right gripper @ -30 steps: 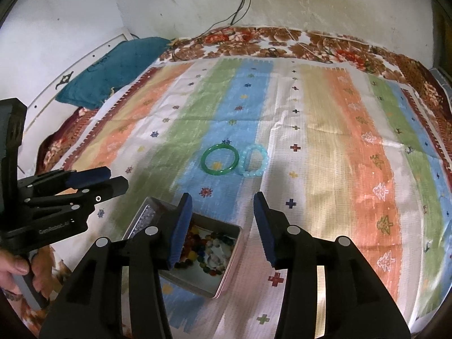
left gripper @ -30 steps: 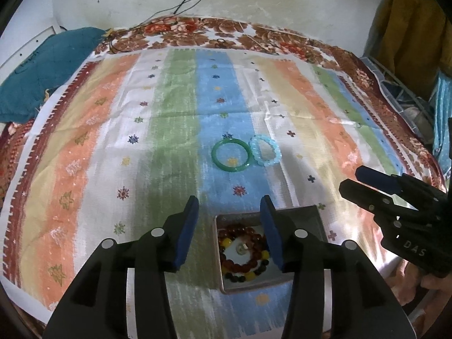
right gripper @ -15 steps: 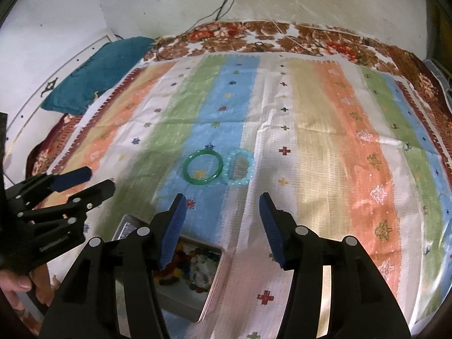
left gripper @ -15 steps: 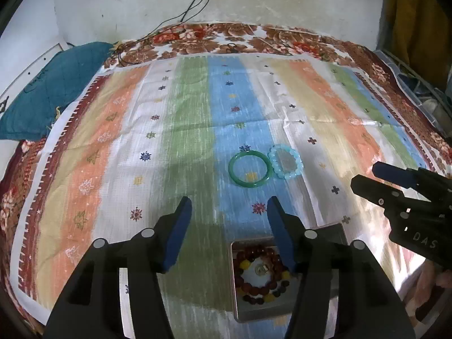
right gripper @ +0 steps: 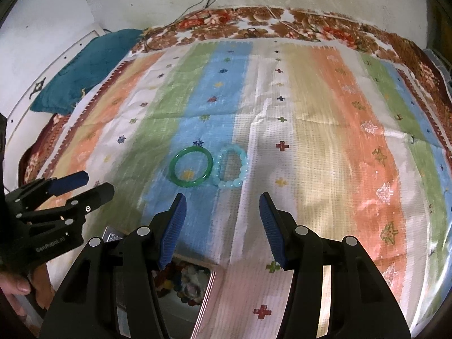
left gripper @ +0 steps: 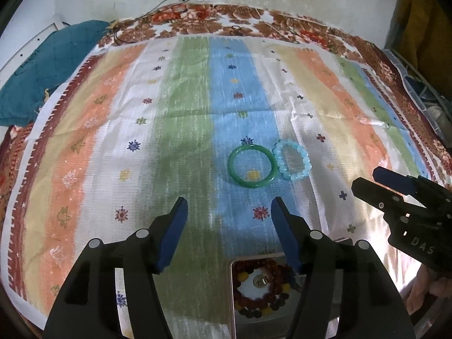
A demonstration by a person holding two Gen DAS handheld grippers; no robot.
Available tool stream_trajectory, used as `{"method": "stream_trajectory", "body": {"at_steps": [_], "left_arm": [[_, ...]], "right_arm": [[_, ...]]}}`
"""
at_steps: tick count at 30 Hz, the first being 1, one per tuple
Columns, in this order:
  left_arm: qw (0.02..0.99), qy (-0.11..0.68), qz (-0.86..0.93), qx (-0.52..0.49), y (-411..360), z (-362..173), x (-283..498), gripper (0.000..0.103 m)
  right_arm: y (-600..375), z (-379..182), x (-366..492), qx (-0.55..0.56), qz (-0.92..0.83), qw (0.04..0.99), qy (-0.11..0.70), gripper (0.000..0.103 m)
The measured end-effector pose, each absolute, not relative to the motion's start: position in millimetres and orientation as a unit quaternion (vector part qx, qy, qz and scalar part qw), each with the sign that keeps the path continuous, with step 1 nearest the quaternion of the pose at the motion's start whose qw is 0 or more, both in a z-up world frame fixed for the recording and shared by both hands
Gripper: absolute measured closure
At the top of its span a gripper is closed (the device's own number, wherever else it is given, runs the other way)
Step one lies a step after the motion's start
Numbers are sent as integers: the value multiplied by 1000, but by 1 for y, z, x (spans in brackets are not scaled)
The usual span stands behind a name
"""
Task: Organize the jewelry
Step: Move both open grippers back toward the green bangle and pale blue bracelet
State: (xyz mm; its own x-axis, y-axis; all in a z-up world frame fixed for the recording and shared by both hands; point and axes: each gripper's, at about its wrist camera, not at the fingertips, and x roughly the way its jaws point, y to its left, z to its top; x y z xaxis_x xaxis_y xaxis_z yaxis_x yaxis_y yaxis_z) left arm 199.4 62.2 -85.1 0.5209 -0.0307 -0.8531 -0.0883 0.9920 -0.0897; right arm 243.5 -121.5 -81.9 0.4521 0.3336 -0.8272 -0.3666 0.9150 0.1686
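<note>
Both claws are hanging over the bed with nothing in them. The left gripper (left gripper: 228, 207) has its blue pads spread wide and the jaws are opening further, with only bare cloth showing in the gap. The right gripper (right gripper: 222, 204) sits at a similar spread, jaws apart, empty too, nothing pinched.

I'll use the green bangle (left gripper: 251, 166) as the anchor for everything else. It lies flat on the blue stripe of the striped cloth (left gripper: 183, 107), just ahead of the left gripper's tips and a bit to their right. In the right wrist view the same green bangle (right gripper: 191, 166) sits ahead of the right gripper's left pad. Touching its right side is the pale blue beaded bracelet (left gripper: 292, 160), also flat, straddling the blue and white stripes (right gripper: 231, 166).

On the near side of the bangle, mostly tucked under the gripper bodies, is an open metal tin (left gripper: 232, 296) with a dark red beaded bracelet (left gripper: 261, 288) coiled inside, some yellow beads mixed in. From the right wrist the tin (right gripper: 210, 282) shows a jumble of coloured beads, too blurry to sort out.

Far behind the bangle is a brown floral bedspread (left gripper: 226, 22) under the cloth, and off to the back left a teal pillow (left gripper: 42, 65).
</note>
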Motion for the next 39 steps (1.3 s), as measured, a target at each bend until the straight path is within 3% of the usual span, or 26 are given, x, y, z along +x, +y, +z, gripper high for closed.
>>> {"method": "stream_trajectory", "body": {"at_steps": [16, 28, 35, 39], "left_arm": [[862, 504, 31, -53, 74, -101, 228, 30], [859, 507, 51, -54, 85, -112, 244, 11], [855, 514, 28, -63, 85, -120, 252, 8], [854, 516, 27, -64, 84, -126, 259, 7]], "right_arm": [[-119, -102, 268, -33, 195, 843, 500, 38], [-118, -111, 282, -39, 188, 846, 498, 16], [-116, -117, 290, -44, 190, 847, 495, 6], [-117, -122, 297, -38, 185, 846, 499, 5]]}}
